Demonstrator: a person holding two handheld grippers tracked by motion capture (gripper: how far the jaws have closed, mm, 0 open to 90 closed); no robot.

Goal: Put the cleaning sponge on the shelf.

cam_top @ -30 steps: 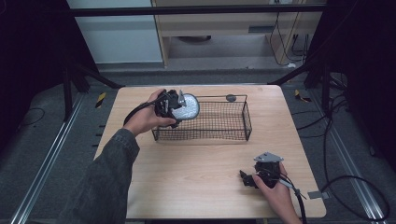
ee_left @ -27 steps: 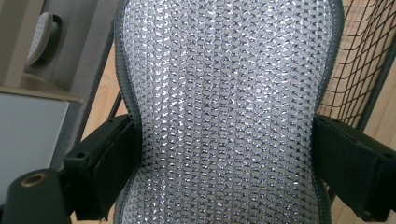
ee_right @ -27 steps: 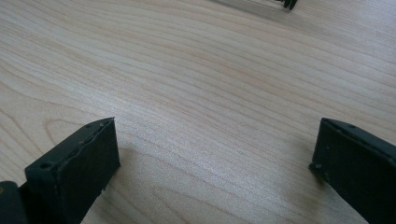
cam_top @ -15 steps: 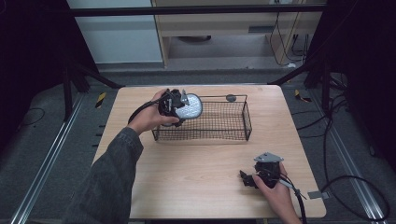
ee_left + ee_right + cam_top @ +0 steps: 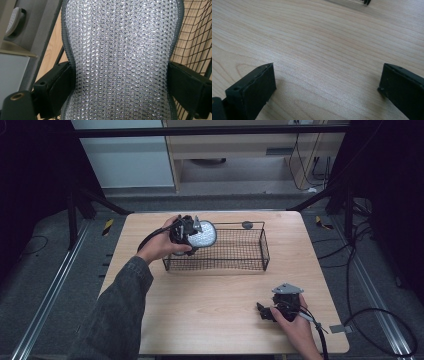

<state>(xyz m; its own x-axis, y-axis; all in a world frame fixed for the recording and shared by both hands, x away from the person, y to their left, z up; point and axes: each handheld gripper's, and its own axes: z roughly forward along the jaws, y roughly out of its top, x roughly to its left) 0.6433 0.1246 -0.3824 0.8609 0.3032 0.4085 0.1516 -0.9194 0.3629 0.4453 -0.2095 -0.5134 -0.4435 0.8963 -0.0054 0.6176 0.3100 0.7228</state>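
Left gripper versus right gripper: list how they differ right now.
The left gripper is shut on a silvery mesh pad; the right gripper is open with nothing between its jaws. The left is held up at the wire basket's left end; the right sits low over the table near its front edge. Both have black jaws.

Wire basket [image 5: 235, 251] blocks centre; table [image 5: 200, 315] front open

No legible text, labels, brands or numbers anywhere.
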